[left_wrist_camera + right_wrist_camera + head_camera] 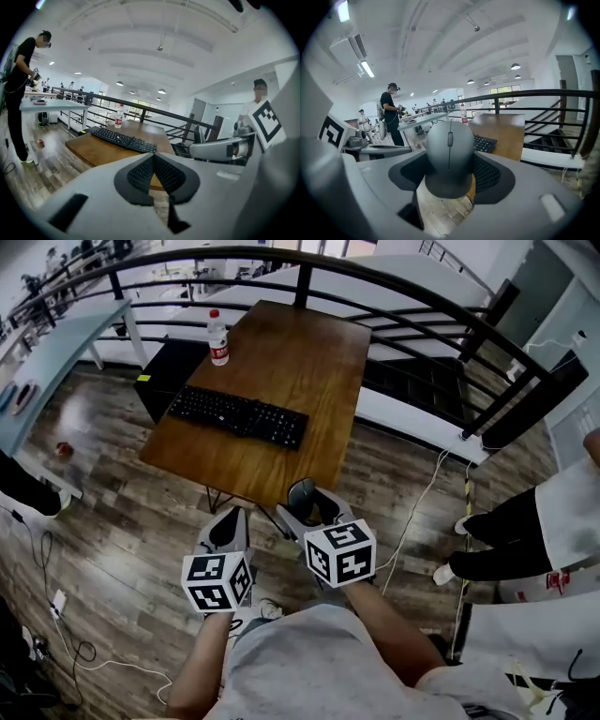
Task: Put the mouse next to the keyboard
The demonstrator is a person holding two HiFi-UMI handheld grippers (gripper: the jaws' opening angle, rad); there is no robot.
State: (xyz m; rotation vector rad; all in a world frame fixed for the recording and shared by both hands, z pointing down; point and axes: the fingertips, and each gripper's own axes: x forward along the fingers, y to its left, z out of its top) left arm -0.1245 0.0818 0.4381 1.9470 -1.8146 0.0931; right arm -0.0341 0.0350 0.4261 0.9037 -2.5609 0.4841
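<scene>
Grey mouse (449, 150), clamped between the right gripper's (309, 507) jaws at lower centre of the head view, points lengthwise up-frame, with the keyboard (238, 415) lying above and left; the left gripper (228, 526), jaws together, holds nothing.

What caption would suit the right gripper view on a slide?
Right gripper clamps a grey mouse, with the keyboard lying on the wooden table ahead.

Bright ceiling lamps (161, 91), strong fisheye warping, near edges seemingly soft.
</scene>
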